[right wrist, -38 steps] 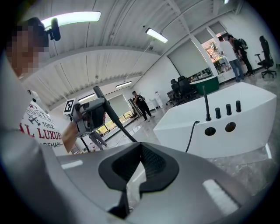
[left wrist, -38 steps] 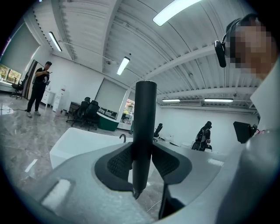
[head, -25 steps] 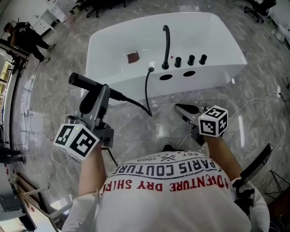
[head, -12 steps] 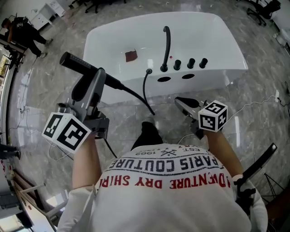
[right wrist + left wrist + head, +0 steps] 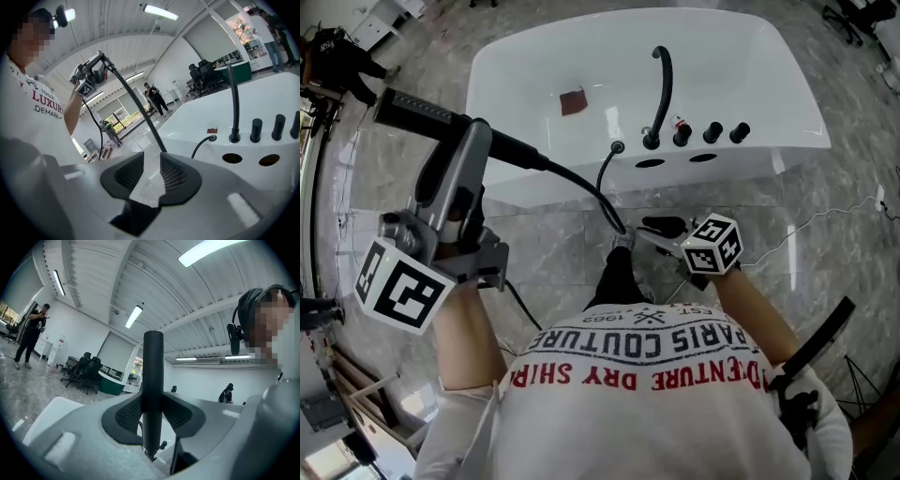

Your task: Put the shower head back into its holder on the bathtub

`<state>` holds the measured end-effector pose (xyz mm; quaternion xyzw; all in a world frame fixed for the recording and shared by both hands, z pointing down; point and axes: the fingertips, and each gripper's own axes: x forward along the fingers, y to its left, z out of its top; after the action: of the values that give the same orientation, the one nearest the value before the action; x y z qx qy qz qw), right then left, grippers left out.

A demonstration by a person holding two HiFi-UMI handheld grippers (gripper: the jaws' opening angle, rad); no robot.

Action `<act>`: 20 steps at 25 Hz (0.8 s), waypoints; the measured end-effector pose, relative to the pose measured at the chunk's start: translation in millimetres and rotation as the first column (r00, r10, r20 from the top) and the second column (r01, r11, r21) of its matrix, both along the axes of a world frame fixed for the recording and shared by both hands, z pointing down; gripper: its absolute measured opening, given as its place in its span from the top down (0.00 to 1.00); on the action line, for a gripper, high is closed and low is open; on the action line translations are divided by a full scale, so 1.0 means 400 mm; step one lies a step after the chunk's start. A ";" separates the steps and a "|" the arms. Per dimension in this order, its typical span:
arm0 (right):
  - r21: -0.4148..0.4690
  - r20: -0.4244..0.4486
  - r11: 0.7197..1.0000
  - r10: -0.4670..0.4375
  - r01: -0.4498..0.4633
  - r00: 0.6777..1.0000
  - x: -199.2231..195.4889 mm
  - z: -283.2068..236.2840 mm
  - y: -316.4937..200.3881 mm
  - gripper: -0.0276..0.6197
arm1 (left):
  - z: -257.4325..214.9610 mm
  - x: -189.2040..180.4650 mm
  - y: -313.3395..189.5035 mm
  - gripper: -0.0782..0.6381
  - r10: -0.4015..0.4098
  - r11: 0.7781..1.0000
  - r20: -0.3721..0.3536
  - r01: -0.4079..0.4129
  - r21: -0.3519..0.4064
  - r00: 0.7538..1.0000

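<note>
Shower head [image 5: 420, 112] clamped in L gripper [image 5: 153, 409]; R gripper [image 5: 151, 161] jaws just opened, nothing between, hose [image 5: 572, 178] just beyond, bathtub [image 5: 787, 84] ahead

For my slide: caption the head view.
Left gripper holds the shower head near the bathtub; right gripper has just opened, empty.

the right gripper [image 5: 152, 161] was shut a moment ago; its jaws have just been opening and now stand apart with nothing between them. it has dropped lower, close beside the hose [image 5: 581, 186], nearer the bathtub [image 5: 787, 70]. the left gripper [image 5: 469, 141] has carried the shower head [image 5: 417, 111] higher and further left. a dark trouser leg [image 5: 614, 277] has come into view.
</note>
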<state>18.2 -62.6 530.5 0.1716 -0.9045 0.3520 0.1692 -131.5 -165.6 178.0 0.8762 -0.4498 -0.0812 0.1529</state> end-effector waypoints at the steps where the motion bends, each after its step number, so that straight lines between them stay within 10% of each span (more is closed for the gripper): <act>1: -0.013 -0.005 1.000 -0.014 0.014 1.000 -0.018 0.015 -0.010 0.80 | -0.007 -0.007 -0.015 0.70 0.003 1.000 -0.003 -0.003 0.000 1.000; 11: -0.053 -0.139 0.995 -0.096 0.089 0.986 -0.159 0.214 -0.100 0.71 | -0.088 -0.077 -0.098 0.70 0.028 0.999 -0.082 -0.027 0.020 0.996; 20: -0.117 -0.191 0.988 -0.121 0.100 0.974 -0.207 0.335 -0.069 0.82 | -0.043 -0.121 -0.129 0.70 0.009 1.000 -0.042 -0.009 -0.001 0.999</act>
<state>-64.4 -90.2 664.5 0.1456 -0.8714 0.3708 0.2863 -179.8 -217.1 160.9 0.8763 -0.4424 -0.0986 0.1632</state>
